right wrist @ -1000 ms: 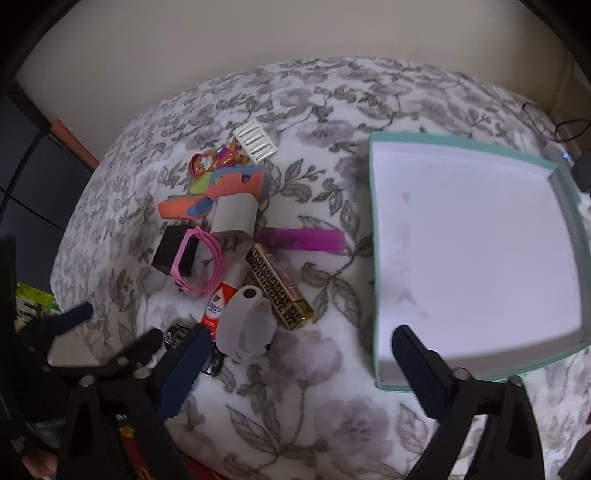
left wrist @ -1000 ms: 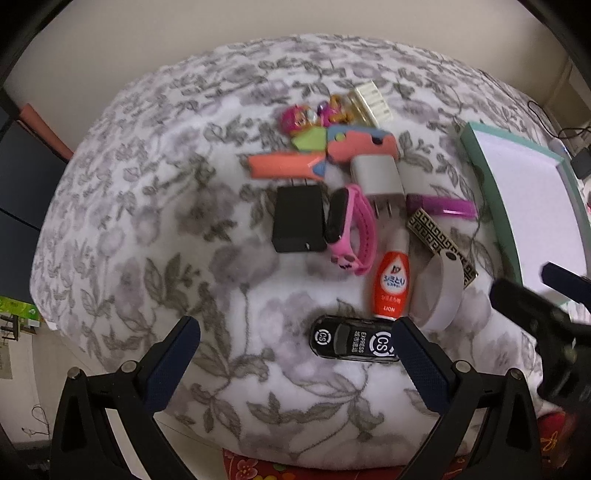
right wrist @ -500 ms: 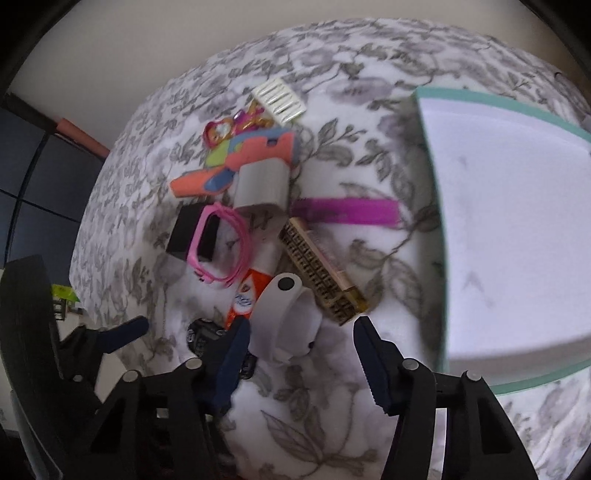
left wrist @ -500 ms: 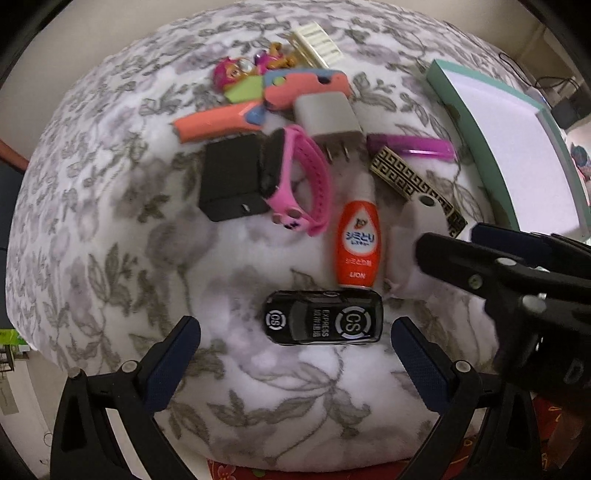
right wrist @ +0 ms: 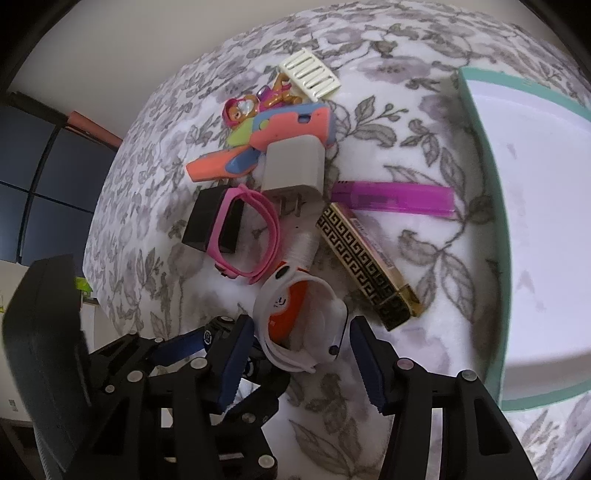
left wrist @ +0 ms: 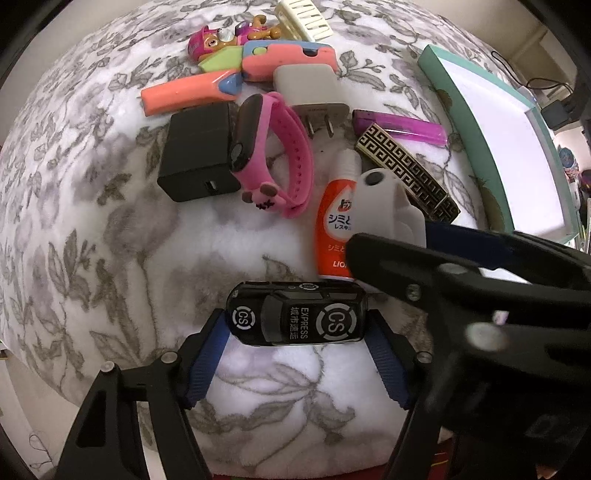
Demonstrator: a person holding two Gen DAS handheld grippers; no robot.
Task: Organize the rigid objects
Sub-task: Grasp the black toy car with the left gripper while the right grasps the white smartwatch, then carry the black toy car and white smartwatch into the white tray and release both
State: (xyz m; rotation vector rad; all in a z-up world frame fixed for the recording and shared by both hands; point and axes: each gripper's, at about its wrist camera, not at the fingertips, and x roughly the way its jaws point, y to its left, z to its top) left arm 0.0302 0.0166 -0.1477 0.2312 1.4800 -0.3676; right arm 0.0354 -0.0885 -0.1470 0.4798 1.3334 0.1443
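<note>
A black toy car [left wrist: 297, 314] marked CS lies on the floral cloth between the blue pads of my left gripper [left wrist: 295, 345], which is closed in on both its ends. My right gripper [right wrist: 301, 349] is open around a white watch [right wrist: 303, 325], its pads just short of the band; the watch [left wrist: 388, 206] also shows in the left wrist view. Behind lie an orange bottle [left wrist: 334, 232], a pink watch [left wrist: 273, 151], a black charger [left wrist: 197, 147], a white plug [left wrist: 310, 86], a gold-patterned lighter [left wrist: 406, 170] and a purple lighter [left wrist: 399, 123].
A teal-rimmed white tray [right wrist: 480, 155] stands at the right, also in the left wrist view [left wrist: 461, 110]. Farther back are an orange toy gun [left wrist: 236, 77], a small figure [left wrist: 221, 37] and a cream comb [left wrist: 304, 16]. The right gripper's arm [left wrist: 480, 288] crosses the left view.
Both grippers moved forward and down. The left jaws narrowed around the black car. The right jaws came around the white watch and narrowed.
</note>
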